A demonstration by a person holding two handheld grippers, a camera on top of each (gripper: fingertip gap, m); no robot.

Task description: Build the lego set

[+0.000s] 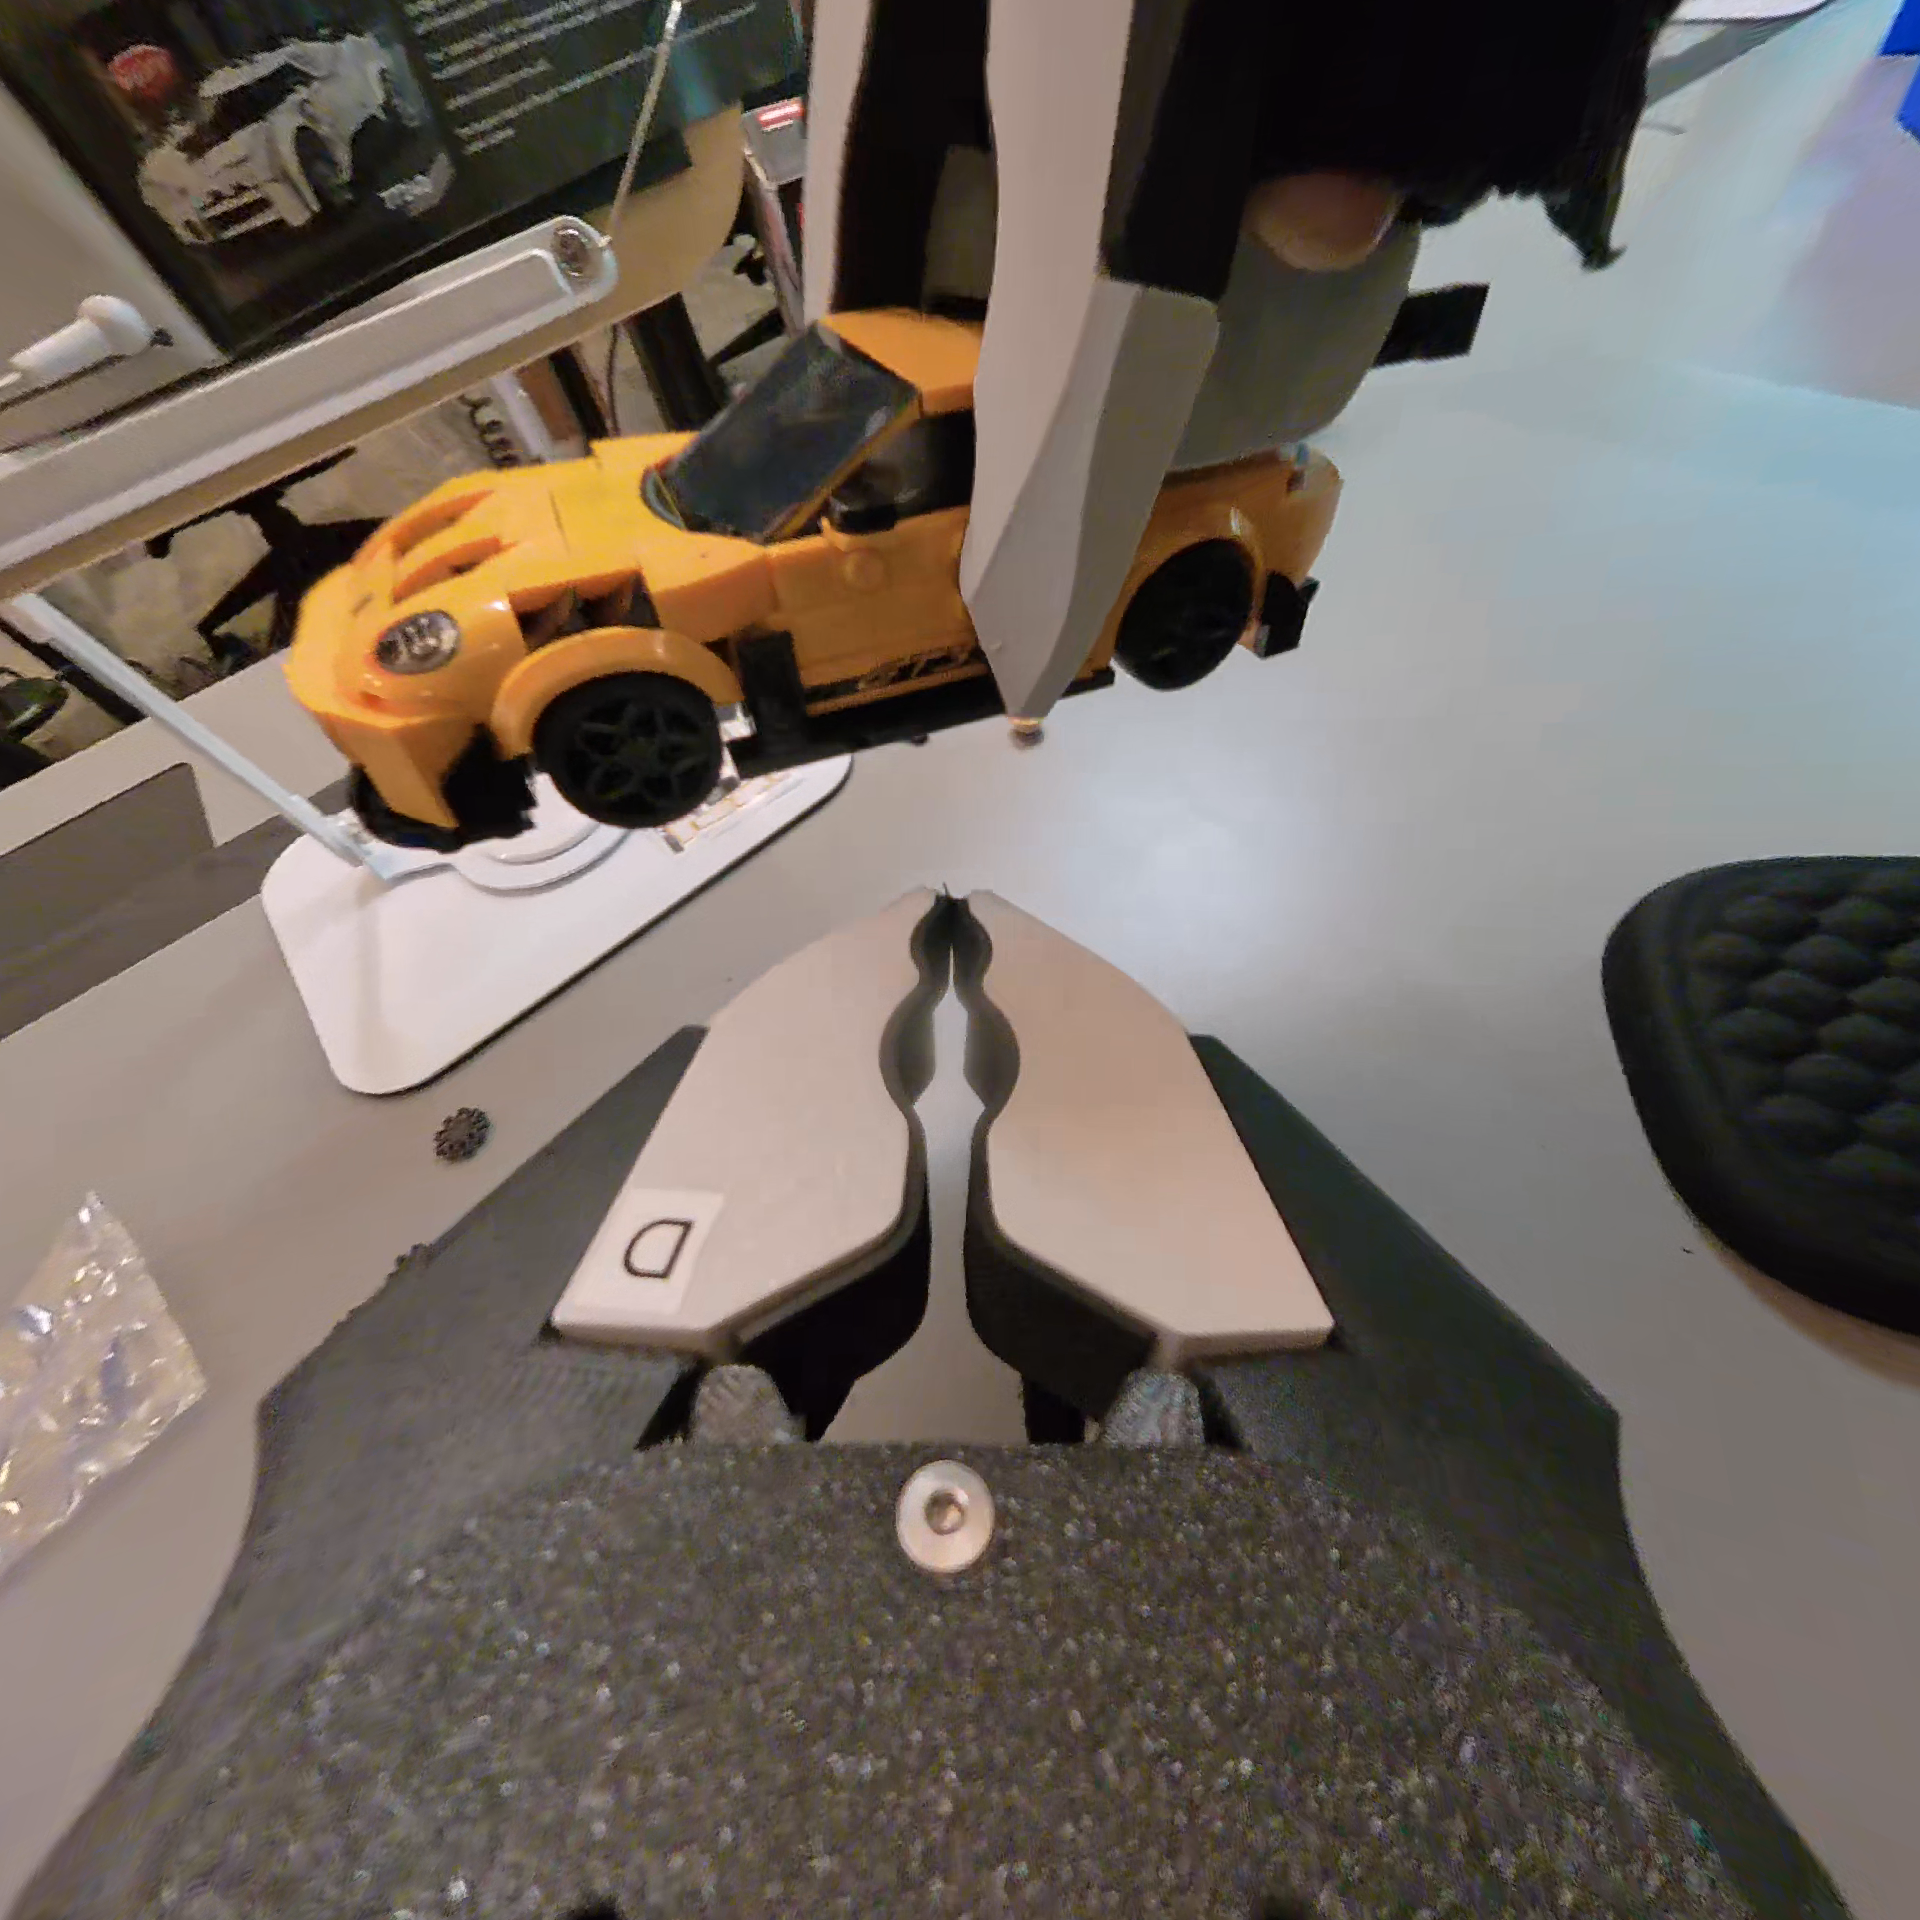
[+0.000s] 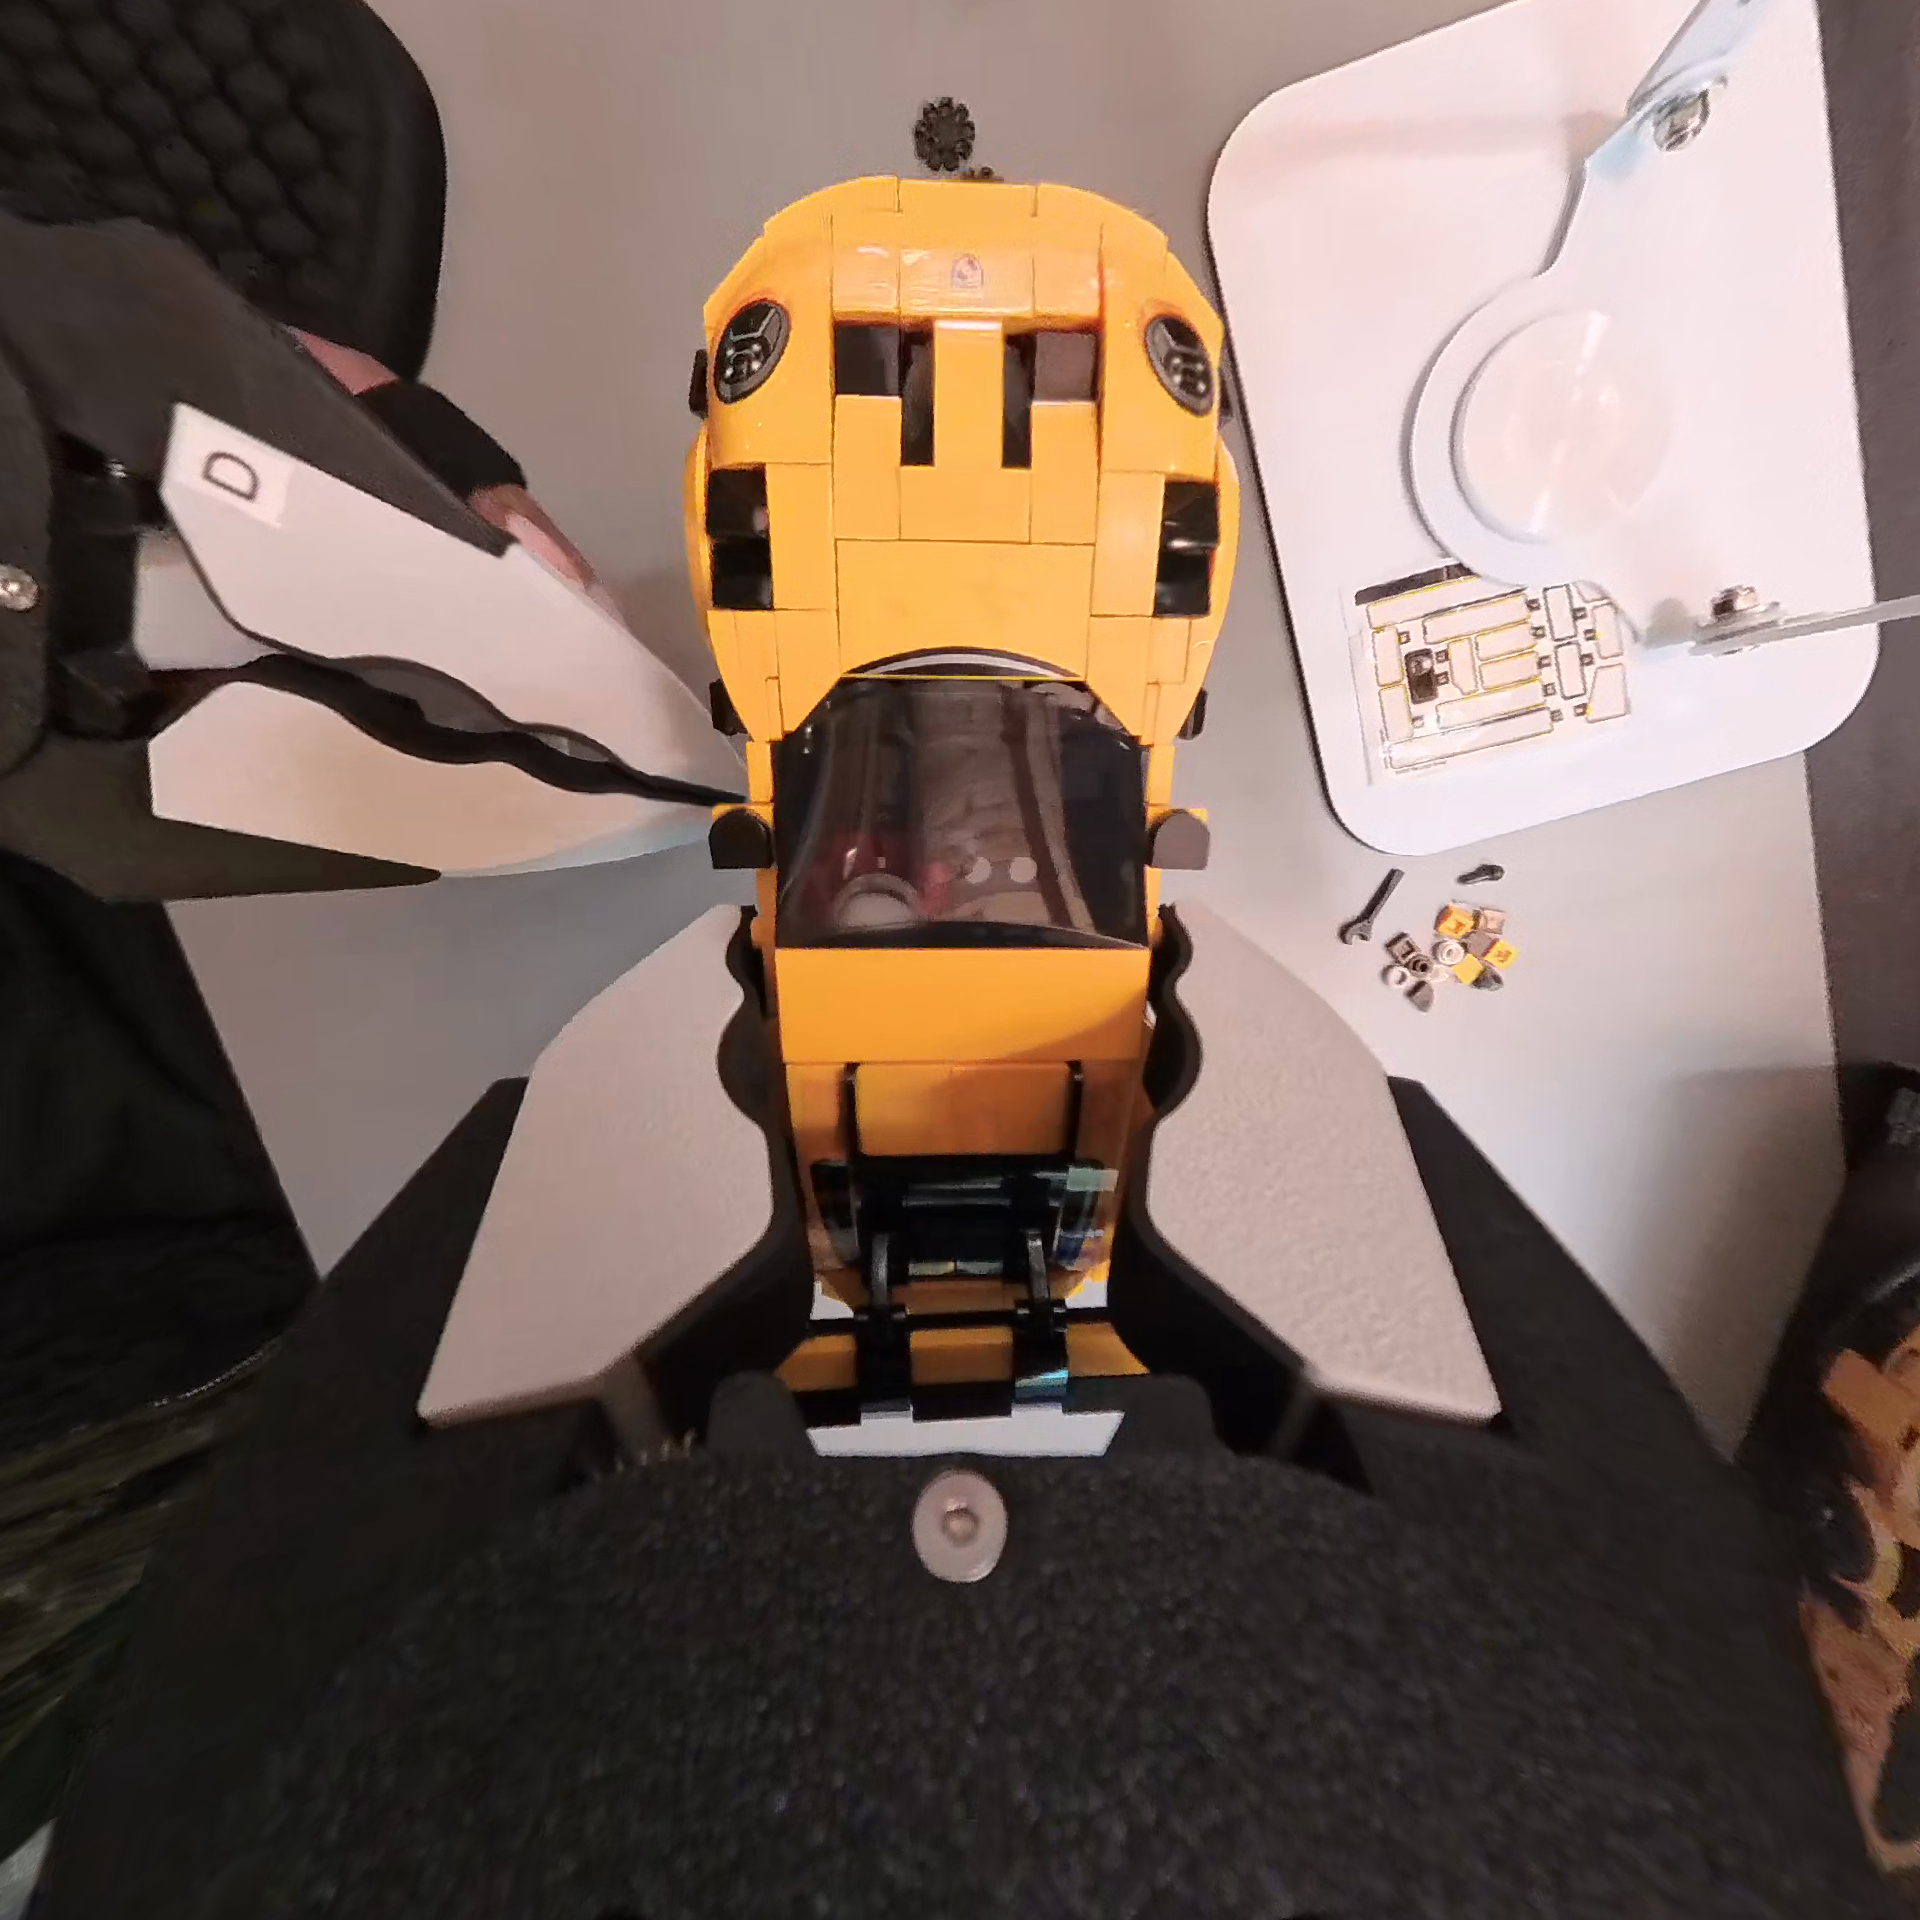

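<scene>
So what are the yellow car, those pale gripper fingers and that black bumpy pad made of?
The yellow car looks like glossy moulded plastic: separate bricks with seams and soft reflections, and a dark see-through windshield. The right gripper clamps its rear; the pale fingers seem matte rigid plastic, possibly printed, faintly grainy. The black bumpy pad looks like soft rubber or foam with a honeycomb texture; I can't tell which.

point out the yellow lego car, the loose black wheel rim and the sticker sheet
yellow lego car point(image 2: 961, 499): right wrist view, on its hood.
loose black wheel rim point(image 1: 461, 1132): left wrist view, on its centre.
sticker sheet point(image 2: 1486, 675): right wrist view, on its middle, lying on the white stand base.
</scene>
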